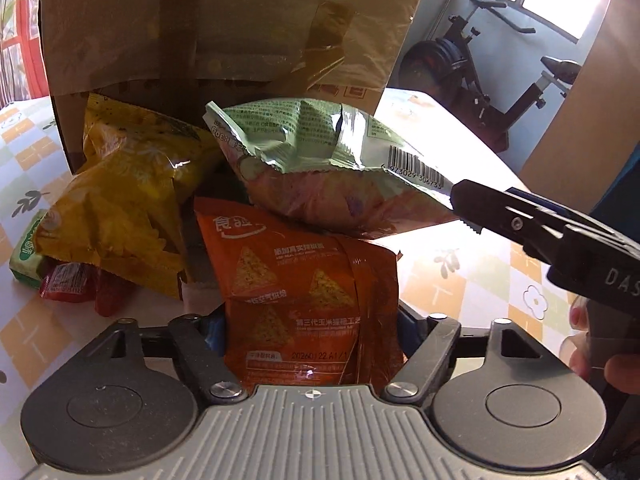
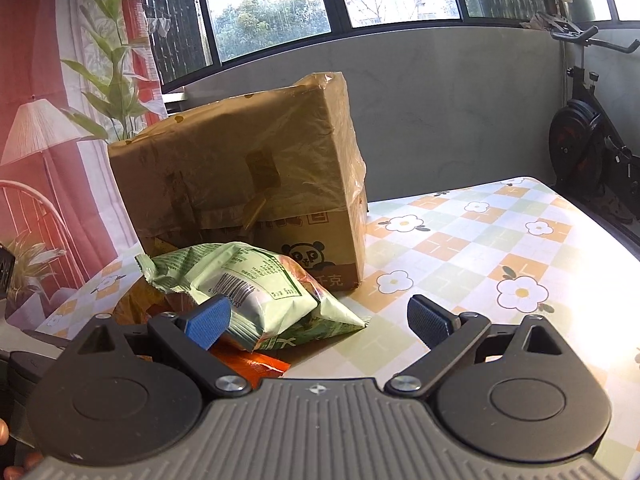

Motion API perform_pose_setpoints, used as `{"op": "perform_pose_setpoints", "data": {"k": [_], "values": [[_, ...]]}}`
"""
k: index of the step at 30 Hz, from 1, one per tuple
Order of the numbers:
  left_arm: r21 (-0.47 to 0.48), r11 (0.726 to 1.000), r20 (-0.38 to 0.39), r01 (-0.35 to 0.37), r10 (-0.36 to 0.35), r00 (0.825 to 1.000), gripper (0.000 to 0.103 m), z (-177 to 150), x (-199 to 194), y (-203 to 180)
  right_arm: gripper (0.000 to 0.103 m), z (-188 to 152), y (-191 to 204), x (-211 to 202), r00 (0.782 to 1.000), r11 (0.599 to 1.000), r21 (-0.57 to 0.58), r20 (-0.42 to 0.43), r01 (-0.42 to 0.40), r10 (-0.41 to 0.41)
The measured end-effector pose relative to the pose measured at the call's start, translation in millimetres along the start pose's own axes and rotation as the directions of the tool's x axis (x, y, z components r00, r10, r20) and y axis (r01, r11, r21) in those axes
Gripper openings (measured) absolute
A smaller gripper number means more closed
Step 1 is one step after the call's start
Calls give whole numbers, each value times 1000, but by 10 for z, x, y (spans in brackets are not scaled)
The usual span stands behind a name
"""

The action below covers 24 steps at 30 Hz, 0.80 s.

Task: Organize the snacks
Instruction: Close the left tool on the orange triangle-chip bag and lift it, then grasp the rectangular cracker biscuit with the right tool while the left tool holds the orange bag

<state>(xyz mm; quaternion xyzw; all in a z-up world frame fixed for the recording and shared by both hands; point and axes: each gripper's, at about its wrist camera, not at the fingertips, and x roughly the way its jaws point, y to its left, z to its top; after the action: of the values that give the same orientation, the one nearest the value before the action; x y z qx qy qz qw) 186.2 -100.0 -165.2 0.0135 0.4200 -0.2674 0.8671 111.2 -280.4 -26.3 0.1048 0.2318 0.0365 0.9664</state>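
Left gripper (image 1: pixel 310 334): jaws wide around the near orange packet (image 1: pixel 304 280), grip unclear.
Right gripper (image 2: pixel 316 322): spread open, green bag (image 2: pixel 256 288) touching its left pad, nothing held.

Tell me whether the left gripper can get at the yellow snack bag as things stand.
Probably not directly. The left gripper already has the orange chip bag between its jaws, and the yellow snack bag lies off to its left; it would likely have to clear the orange bag first.

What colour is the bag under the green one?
Orange, with triangle chip pictures; clearest in the left wrist view.
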Motion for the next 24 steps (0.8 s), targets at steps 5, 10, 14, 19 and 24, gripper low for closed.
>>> {"op": "perform_pose_setpoints", "data": {"k": [5, 10, 14, 19, 24], "values": [[-9, 995, 99, -100, 100, 990, 69, -32, -371, 183, 97, 11, 59, 20, 1000, 1000, -21, -1, -7, 7], [-79, 985, 134, -155, 164, 977, 69, -63, -658, 479, 97, 32, 177, 85, 1000, 996, -88, -9, -13, 13], [-141, 974, 169, -174, 197, 966, 69, -103, -829, 689, 97, 26, 336, 175, 1000, 986, -166, -25, -11, 7], [-179, 957, 201, -230, 265, 943, 70, -128, -968, 897, 97, 53, 560, 275, 999, 964, -264, -50, -13, 0], [-242, 943, 214, -230, 283, 935, 70, -221, -1049, 1054, 97, -30, 789, 270, 998, 943, -329, -63, -43, 24]]}}
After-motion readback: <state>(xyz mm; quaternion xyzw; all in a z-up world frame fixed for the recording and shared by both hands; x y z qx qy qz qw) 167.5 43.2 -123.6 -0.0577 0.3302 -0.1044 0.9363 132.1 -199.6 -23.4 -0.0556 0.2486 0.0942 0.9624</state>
